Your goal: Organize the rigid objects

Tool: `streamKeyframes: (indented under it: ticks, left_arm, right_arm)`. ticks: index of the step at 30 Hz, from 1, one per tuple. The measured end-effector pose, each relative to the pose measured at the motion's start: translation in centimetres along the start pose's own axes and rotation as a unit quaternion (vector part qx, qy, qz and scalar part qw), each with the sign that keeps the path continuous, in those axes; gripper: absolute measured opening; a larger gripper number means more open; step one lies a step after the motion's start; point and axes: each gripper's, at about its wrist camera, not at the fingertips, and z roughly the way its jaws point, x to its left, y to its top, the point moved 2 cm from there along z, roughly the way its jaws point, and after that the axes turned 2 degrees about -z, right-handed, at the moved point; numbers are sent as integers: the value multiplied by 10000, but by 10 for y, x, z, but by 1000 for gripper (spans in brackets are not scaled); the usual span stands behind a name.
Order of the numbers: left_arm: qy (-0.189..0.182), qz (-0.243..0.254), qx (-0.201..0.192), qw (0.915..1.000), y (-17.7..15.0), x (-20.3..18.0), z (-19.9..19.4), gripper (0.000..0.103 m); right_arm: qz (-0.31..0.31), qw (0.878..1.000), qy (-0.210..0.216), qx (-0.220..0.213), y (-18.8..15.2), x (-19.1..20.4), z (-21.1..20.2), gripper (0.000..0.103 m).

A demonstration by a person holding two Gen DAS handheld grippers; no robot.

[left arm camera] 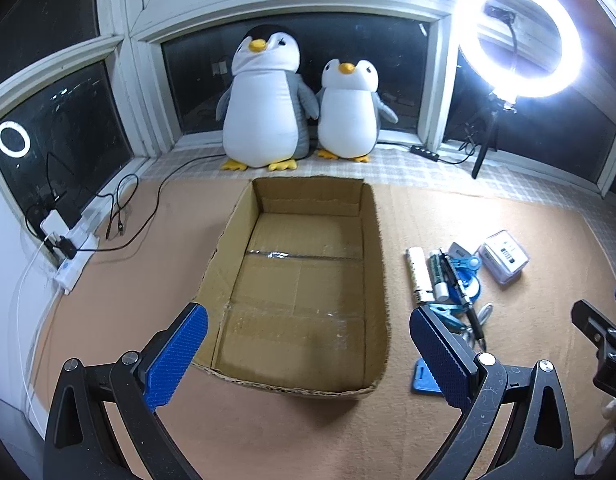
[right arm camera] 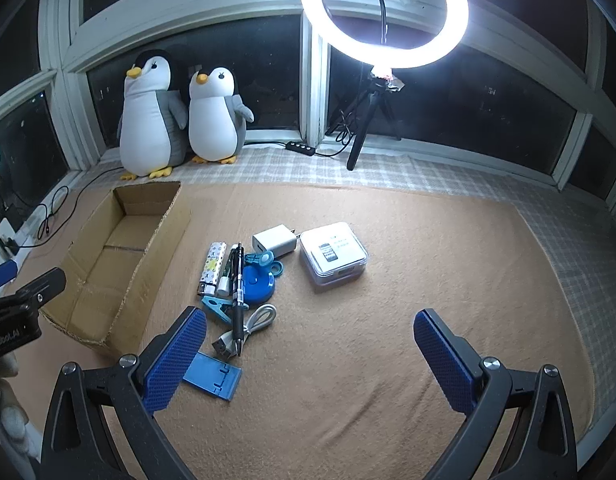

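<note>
An empty open cardboard box (left arm camera: 303,276) (right arm camera: 119,256) lies on the tan mat. Right of it is a cluster of small items: a clear plastic case (right arm camera: 334,258) (left arm camera: 504,256), a white charger (right arm camera: 275,240), a patterned lighter (right arm camera: 212,268), a black pen (right arm camera: 237,296), a blue round tape (right arm camera: 257,282), blue clips (right arm camera: 217,308), a white USB cable (right arm camera: 247,330) and a flat blue stand (right arm camera: 213,376). My left gripper (left arm camera: 308,356) is open and empty over the box's near end. My right gripper (right arm camera: 310,356) is open and empty, near the cluster's right front.
Two plush penguins (left arm camera: 295,100) stand on the checked sill cloth behind the box. A lit ring light on a tripod (right arm camera: 382,16) stands at the back. A power strip and cables (left arm camera: 75,248) lie at the left by the window.
</note>
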Motion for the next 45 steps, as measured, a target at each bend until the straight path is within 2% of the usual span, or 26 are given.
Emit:
streamKeyframes:
  ticks: [17, 24, 30, 33, 36, 38, 40, 45]
  left_arm:
    - [267, -217, 358, 9988, -3, 36, 38, 102]
    - [412, -450, 580, 9965, 0, 64, 69, 102]
    - [518, -654, 767, 9936, -1, 88, 96, 101]
    - [555, -742, 850, 9921, -3, 99, 107, 97]
    - [543, -855, 943, 9904, -4, 110, 118, 90]
    - [533, -895, 1021, 9893, -5, 115, 125, 83]
    - [512, -880, 1089, 9888, -7, 117, 130, 78]
    - [551, -822, 1273, 9869, -12, 116, 144, 60]
  right_arm:
    - [-78, 9994, 180, 298, -7, 1, 20, 102]
    - [-534, 9954, 618, 497, -13, 16, 35, 102]
    - [-1024, 9797, 1459, 922, -25, 39, 58, 102]
    - [-1322, 9682, 1784, 1149, -33, 51, 71, 102]
    - [-1598, 9602, 1904, 1275, -38, 60, 81, 96]
    - [-1730, 9552, 1972, 1372, -39, 66, 86, 91]
    - [-1798, 9514, 2014, 1483, -39, 70, 92, 91]
    - [-2025, 9431, 2104, 1588, -38, 77, 101, 90]
